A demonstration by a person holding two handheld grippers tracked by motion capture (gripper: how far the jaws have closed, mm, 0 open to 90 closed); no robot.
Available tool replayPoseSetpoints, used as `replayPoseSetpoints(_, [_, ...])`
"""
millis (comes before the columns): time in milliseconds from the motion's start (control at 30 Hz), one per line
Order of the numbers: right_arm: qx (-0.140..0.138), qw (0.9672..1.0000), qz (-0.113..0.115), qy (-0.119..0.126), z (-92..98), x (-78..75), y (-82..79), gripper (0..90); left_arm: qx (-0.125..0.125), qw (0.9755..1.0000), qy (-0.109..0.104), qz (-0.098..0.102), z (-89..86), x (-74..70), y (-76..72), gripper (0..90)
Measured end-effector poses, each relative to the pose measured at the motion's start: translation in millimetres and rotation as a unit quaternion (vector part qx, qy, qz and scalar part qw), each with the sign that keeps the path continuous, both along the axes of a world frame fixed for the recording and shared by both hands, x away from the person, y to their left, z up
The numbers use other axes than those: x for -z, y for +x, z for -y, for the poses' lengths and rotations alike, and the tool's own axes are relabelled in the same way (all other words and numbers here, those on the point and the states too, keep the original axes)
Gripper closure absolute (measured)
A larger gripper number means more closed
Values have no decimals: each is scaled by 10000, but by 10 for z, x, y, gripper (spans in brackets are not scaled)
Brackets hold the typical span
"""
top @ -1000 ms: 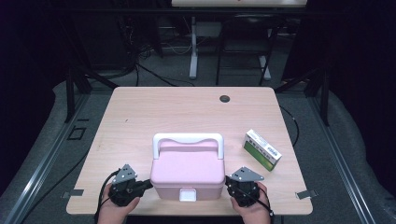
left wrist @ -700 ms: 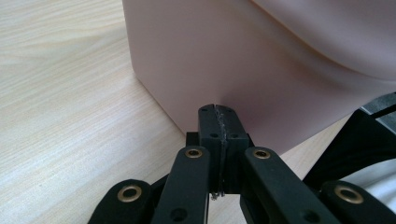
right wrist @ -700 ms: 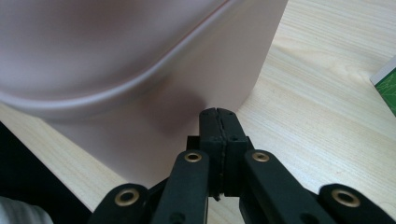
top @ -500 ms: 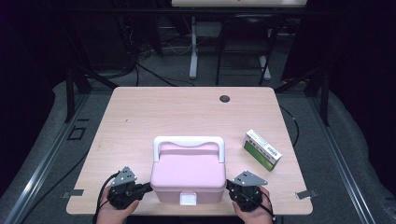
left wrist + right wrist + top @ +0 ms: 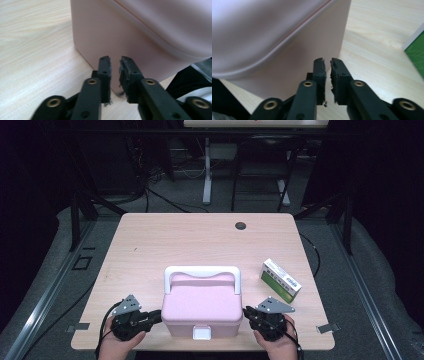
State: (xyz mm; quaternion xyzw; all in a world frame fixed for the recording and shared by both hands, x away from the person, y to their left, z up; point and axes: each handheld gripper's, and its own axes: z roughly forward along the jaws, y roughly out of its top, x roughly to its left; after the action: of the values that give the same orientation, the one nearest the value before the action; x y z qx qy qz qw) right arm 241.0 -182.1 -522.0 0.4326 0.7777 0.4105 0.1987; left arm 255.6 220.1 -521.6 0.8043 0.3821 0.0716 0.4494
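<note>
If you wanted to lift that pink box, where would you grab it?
By the white handle, coming from above. It lies folded toward the far edge of the pink box, a slim bar that narrow fingers could close around. The box's walls look too broad and smooth to pinch; the left gripper and right gripper only flank them.

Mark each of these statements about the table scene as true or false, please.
1. The pink box is closed, its handle lying flat. True.
2. The green carton lies left of the box. False: it lies to the right, apart from it.
3. The left tool clamps the white latch. False: its nearly shut jaws point at the box's side wall and hold nothing.
4. The right tool is at the box's right side. True.
5. A dark round hole sits near the table's far edge. True.
</note>
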Motion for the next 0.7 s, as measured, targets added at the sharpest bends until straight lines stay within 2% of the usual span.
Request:
replayPoseSetpoints(33, [-21, 10000, 65, -47, 19, -59, 14, 757, -7, 10000, -44, -64, -18, -33, 19, 700])
replayPoseSetpoints(133, [-3, 9999, 141, -61, 40, -110, 27, 727, 46, 10000, -56, -56, -24, -82, 41, 682])
replayPoseSetpoints(300, [-5, 9995, 73, 291, 137, -238, 98, 688, -9, 10000, -71, -31, -40, -224, 113, 640])
replayPoseSetpoints(400, [-57, 9995, 116, 275, 147, -292, 117, 677, -11, 9999, -123, -36, -55, -282, 146, 628])
replayPoseSetpoints(500, [-160, 9993, 234, 226, 163, -445, 164, 650, -38, 9998, -176, 46, -78, -428, 212, 614])
replayPoseSetpoints(533, [-160, 9993, 234, 226, 163, -445, 164, 650, -38, 9998, -176, 46, -78, -428, 212, 615])
replayPoseSetpoints(567, [-206, 9992, 228, 248, 160, -523, 196, 629, -36, 9998, -206, 58, -77, -480, 235, 613])
replayPoseSetpoints(600, [-206, 9992, 228, 248, 160, -523, 196, 629, -18, 9997, -222, 69, -75, -521, 254, 613])
replayPoseSetpoints(667, [-291, 9988, 270, 283, 148, -625, 242, 628, 8, 9997, -247, 86, -37, -631, 304, 601])
replayPoseSetpoints(700, [-291, 9988, 270, 283, 148, -625, 242, 628, 8, 9997, -247, 86, -37, -631, 304, 599])
